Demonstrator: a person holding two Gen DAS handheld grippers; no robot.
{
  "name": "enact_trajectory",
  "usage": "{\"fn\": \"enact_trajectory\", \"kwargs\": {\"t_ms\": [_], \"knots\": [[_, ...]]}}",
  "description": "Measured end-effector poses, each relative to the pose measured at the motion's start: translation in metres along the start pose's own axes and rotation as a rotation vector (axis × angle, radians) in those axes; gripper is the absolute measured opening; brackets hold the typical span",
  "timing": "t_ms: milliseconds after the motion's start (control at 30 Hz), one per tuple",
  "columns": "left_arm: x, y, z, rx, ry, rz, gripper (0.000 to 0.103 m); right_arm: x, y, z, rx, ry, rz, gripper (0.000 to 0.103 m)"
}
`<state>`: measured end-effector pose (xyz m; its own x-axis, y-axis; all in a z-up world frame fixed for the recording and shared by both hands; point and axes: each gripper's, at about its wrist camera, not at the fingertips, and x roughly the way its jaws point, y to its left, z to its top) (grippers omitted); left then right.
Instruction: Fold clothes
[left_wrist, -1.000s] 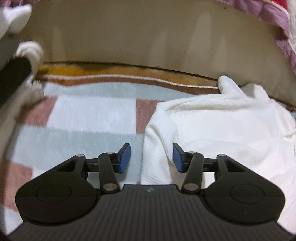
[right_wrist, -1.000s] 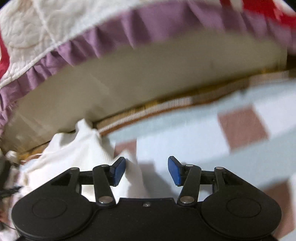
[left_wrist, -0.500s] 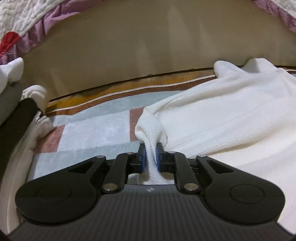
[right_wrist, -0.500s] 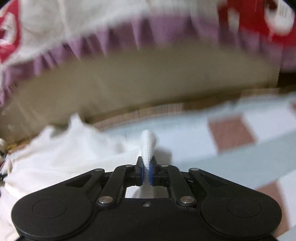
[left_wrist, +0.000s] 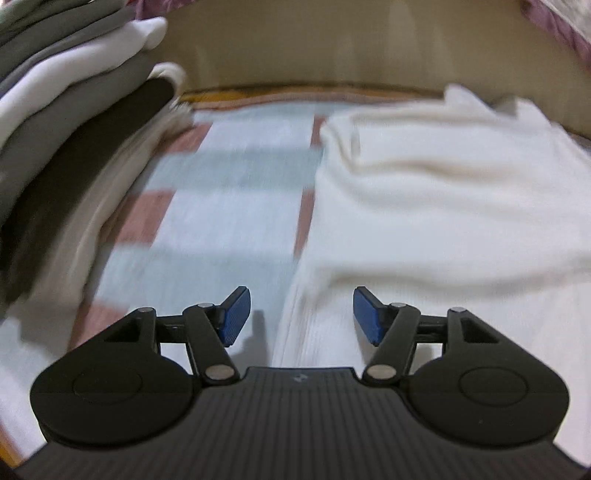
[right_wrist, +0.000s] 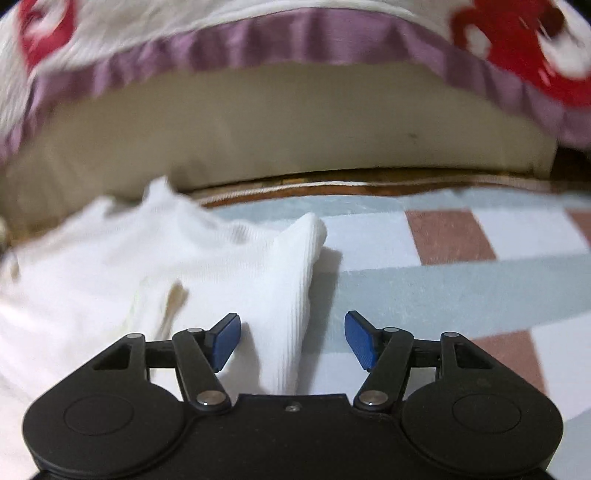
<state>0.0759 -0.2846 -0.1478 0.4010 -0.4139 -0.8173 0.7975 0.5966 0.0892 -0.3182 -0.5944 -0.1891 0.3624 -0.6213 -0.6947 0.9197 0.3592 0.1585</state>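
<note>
both tongs gape apart: left gripper (left_wrist: 301, 315) and right gripper (right_wrist: 292, 341) over the ribbed white knit garment (left_wrist: 424, 192) (right_wrist: 288, 295), stacked folded clothes (left_wrist: 74, 96) at ten o'clock.

Both wrist views low, close, facing bedside; share white garment (left_wrist: 424, 206).

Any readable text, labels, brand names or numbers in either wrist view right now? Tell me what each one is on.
None can be read.
Left gripper: a small pale mark on its black body, too small to read.
White garment: no tag or print shows.
Stack of folded clothes: no label shows; blurred.
Quilt: red shapes, a pattern and not letters; blurred.
Checked sheet: plain squares, no writing.
</note>
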Motion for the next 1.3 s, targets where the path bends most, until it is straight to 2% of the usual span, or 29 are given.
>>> {"fn": "enact_trajectory", "kwargs": {"t_ms": [100, 267, 367, 433, 567, 633, 700, 767, 900, 967, 1067, 1133, 1300], "knots": [[-0.031, 0.008, -0.027, 0.013, 0.032, 0.024, 0.061, -0.011, 0.011, -0.005, -0.105, 0.015, -0.004, 0.068], [-0.083, 0.015, -0.078, 0.068, 0.107, 0.026, 0.063, -0.067, 0.026, -0.004, -0.211, -0.020, 0.142, 0.068], [-0.110, 0.021, -0.111, 0.096, 0.169, 0.020, 0.063, -0.103, 0.044, -0.009, -0.241, 0.036, 0.317, 0.068], [-0.127, 0.029, -0.129, 0.069, 0.192, 0.001, 0.063, -0.127, 0.063, -0.016, -0.271, 0.082, 0.430, 0.068], [-0.150, 0.041, -0.158, -0.005, 0.214, -0.064, 0.064, -0.180, 0.108, -0.050, -0.357, 0.155, 0.650, 0.068], [-0.154, 0.045, -0.170, -0.034, 0.226, -0.082, 0.065, -0.203, 0.132, -0.074, -0.404, 0.221, 0.740, 0.068], [-0.155, 0.049, -0.180, -0.055, 0.234, -0.083, 0.066, -0.226, 0.157, -0.105, -0.483, 0.281, 0.758, 0.068], [-0.156, 0.054, -0.191, -0.075, 0.242, -0.085, 0.067, -0.246, 0.176, -0.134, -0.578, 0.312, 0.742, 0.068], [-0.158, 0.069, -0.209, -0.163, 0.246, -0.111, 0.070, -0.282, 0.205, -0.188, -0.778, 0.328, 0.676, 0.068], [-0.157, 0.078, -0.217, -0.237, 0.245, -0.137, 0.071, -0.294, 0.212, -0.208, -0.877, 0.298, 0.662, 0.068], [-0.152, 0.084, -0.227, -0.310, 0.236, -0.163, 0.072, -0.303, 0.226, -0.234, -0.983, 0.271, 0.688, 0.068], [-0.151, 0.083, -0.231, -0.326, 0.222, -0.164, 0.072, -0.309, 0.240, -0.246, -1.081, 0.192, 0.696, 0.068], [-0.156, 0.079, -0.234, -0.312, 0.169, -0.142, 0.068, -0.307, 0.260, -0.262, -1.157, 0.131, 0.666, 0.068]]}}
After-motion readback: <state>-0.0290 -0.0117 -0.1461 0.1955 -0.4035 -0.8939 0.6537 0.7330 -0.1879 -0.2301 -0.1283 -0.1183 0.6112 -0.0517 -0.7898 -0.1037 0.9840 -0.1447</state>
